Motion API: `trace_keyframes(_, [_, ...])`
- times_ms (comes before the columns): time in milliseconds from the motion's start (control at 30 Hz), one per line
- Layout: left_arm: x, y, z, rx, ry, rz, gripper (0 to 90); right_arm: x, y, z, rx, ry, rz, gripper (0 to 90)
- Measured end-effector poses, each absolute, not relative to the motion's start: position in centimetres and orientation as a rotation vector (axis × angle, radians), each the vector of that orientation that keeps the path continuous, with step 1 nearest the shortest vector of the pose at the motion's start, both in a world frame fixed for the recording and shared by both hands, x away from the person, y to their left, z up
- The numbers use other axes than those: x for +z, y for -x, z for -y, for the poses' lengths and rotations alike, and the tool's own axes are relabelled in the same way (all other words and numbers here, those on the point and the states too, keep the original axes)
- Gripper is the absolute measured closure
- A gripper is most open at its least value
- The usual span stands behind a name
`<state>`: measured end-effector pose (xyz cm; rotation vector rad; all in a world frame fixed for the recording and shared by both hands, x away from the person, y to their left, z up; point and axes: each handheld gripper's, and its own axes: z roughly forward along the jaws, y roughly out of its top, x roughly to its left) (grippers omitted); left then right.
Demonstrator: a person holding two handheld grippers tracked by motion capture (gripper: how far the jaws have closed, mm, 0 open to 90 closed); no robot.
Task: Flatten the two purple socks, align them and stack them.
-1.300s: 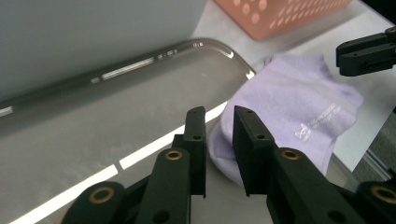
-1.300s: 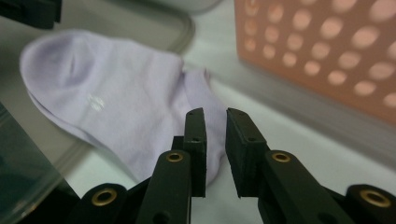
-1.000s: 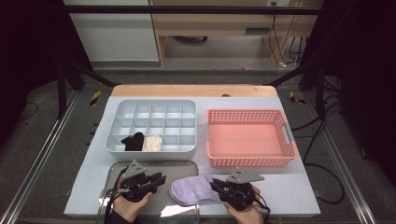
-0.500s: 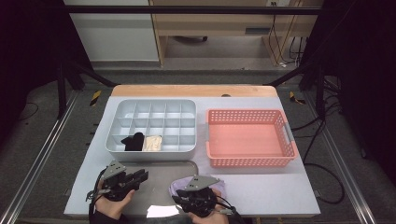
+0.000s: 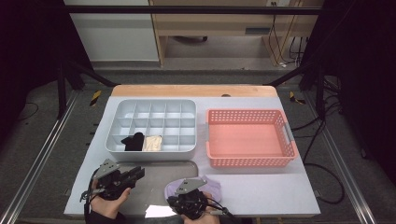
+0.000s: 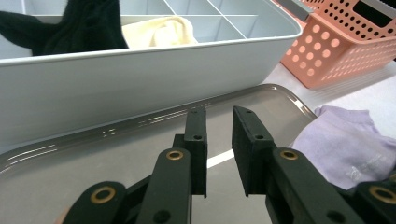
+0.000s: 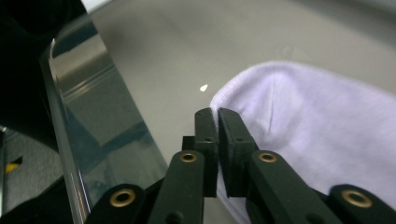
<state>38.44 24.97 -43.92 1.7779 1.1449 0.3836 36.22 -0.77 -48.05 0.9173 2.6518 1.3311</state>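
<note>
Lavender sock's (image 7: 317,140) edge pinched by right gripper (image 7: 215,116).

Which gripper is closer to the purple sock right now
Right. The right gripper has its jaws pinched on the edge of the purple sock; the left gripper hovers open over the metal tray beside it.

Lab — framed rig (image 5: 60,84), cables (image 5: 280,37)

No readable lettering anywhere; a faint pale print sits on the lilac cloth (image 6: 348,151) in the left gripper view, too blurred to read.
</note>
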Motion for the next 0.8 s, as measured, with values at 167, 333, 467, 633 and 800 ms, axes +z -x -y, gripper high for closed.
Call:
trace_keyframes(167, [-43.8, -38.1, -23.4, 0.356, -1.798, -1.101, 74.5, -46.4, -36.4, 2.8, 1.432, -0.922, -2.564, 75.5])
trace_keyframes(333, [-43.8, -37.7, -20.3, 0.303, -1.875, -1.013, 80.8, -45.1, -37.4, 7.6, 1.426, -1.051, -2.409, 80.8])
trace_keyframes(467, [-44.7, -37.5, -17.6, 0.248, -1.958, -0.970, 83.3, -45.9, -37.4, 9.6, 1.365, -1.108, -2.418, 87.1])
trace_keyframes(633, [-46.4, -37.5, -16.5, 0.217, -2.025, -0.984, 83.4, -47.4, -36.6, 9.5, 1.271, -1.085, -2.516, 89.6])
trace_keyframes(800, [-47.0, -37.3, -16.8, 0.185, -2.062, -0.997, 82.8, -48.0, -36.2, 9.6, 1.192, -1.089, -2.532, 90.0])
